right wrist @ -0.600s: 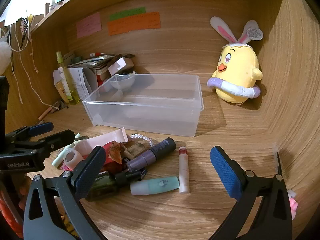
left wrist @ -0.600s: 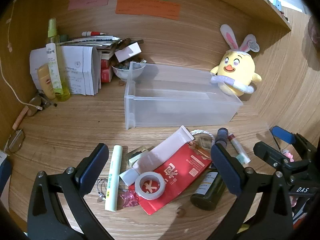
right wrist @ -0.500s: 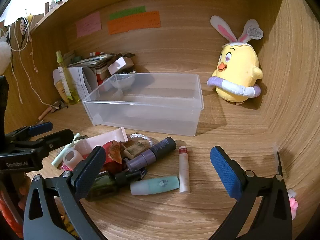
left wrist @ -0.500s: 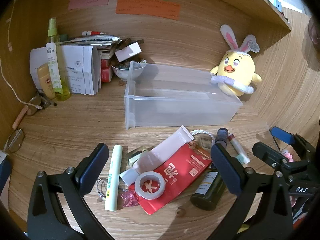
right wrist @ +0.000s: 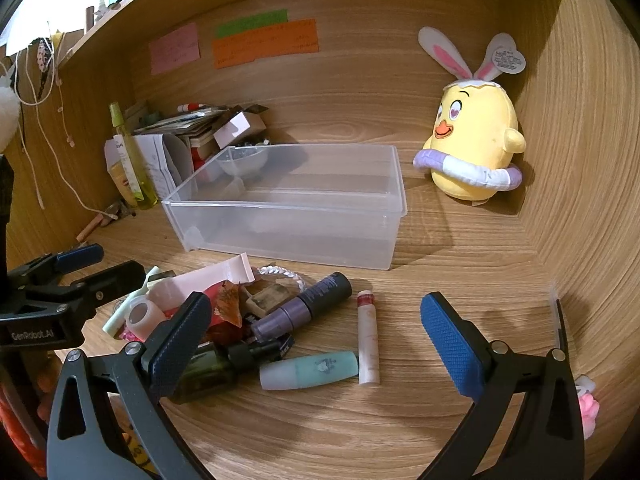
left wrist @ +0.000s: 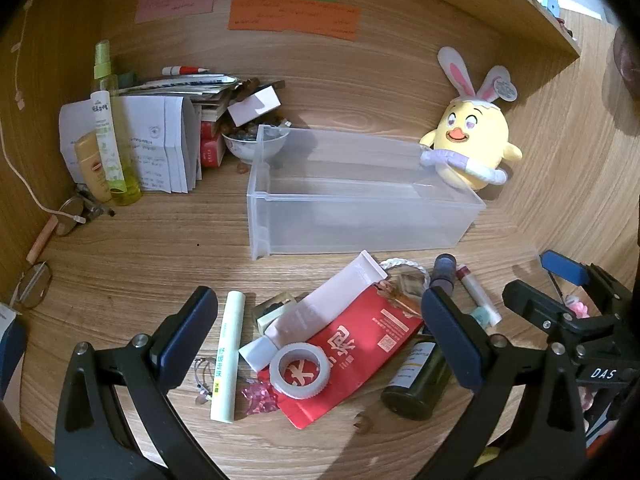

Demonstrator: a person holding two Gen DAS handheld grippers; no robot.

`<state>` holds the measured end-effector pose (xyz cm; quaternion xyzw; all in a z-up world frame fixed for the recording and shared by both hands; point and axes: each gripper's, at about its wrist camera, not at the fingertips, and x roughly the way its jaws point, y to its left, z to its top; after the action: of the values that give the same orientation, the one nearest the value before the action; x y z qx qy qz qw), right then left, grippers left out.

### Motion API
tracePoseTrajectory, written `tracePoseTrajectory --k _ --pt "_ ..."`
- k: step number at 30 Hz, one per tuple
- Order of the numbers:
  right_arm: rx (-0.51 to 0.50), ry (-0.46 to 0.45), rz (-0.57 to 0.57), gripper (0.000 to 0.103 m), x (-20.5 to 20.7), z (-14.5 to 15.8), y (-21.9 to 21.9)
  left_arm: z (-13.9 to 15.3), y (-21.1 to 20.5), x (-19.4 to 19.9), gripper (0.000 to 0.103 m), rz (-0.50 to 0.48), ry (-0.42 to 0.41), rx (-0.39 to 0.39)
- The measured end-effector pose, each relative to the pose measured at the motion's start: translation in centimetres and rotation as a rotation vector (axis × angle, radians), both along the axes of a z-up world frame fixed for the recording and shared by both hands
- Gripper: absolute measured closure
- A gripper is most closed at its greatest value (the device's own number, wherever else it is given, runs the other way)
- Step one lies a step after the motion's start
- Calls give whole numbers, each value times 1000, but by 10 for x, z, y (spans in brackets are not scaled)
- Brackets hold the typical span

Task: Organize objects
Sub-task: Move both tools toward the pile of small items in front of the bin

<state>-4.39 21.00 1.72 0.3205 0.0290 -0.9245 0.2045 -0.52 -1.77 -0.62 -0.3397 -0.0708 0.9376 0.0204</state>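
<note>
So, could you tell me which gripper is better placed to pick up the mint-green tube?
Probably the right gripper: its open jaws frame the mint-green tube, lying clear on the desk. The left gripper faces the tape roll.

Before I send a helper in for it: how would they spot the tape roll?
Start at the clear plastic bin and look at the clutter in front of it. The tape roll lies flat on the red packet, the only white ring there.
</note>
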Motion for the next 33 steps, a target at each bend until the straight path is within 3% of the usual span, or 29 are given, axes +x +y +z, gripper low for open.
tracePoseTrajectory --k 13,23,25,27,33 --pt "3 -1 7 0 -1 -2 -1 -4 2 -3 0 -28 -20 23" --pt "-20 35 6 0 -1 -1 -1 -1 -7 -1 0 -13 24 41" --pt "-26 48 -2 2 -1 0 1 0 -12 -1 16 -7 27 49" --pt "-30 53 -10 6 -2 1 3 -1 -17 -3 24 -5 12 55" --pt "-32 29 -34 21 -11 -3 12 -2 -37 -2 25 46 9 54"
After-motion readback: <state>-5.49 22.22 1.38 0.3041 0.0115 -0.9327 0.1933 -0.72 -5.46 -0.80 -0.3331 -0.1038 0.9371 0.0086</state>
